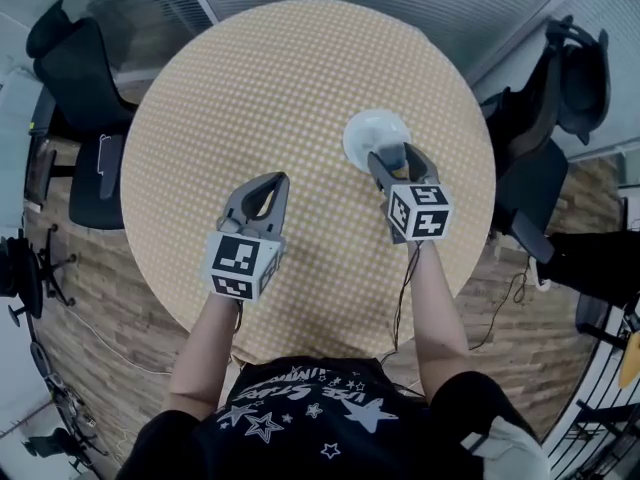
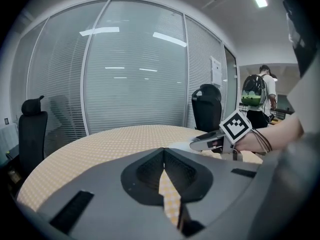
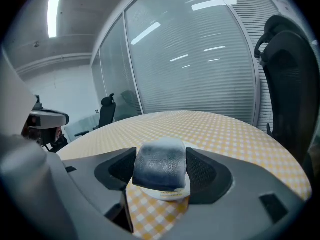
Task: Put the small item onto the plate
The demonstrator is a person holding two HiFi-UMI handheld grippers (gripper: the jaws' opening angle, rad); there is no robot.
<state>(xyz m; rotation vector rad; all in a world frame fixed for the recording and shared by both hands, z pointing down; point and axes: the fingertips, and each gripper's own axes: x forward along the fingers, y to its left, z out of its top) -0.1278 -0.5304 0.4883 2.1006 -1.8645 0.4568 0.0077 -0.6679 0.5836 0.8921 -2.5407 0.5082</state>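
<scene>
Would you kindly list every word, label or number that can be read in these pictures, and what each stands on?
None can be quoted.
Shirt: pale lettering above stars, too warped and blurred to read.
Sheet on the glass wall: too small to read.
Left cube, right cube: black-and-white square patterns only, no letters.
Item, plate: no text shows.

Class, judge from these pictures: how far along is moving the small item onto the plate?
Done: the small item is picked up, clamped in the right gripper. In hand: it is held over the plate. Left: set it down and open the jaws. The left gripper is shut, empty.
</scene>
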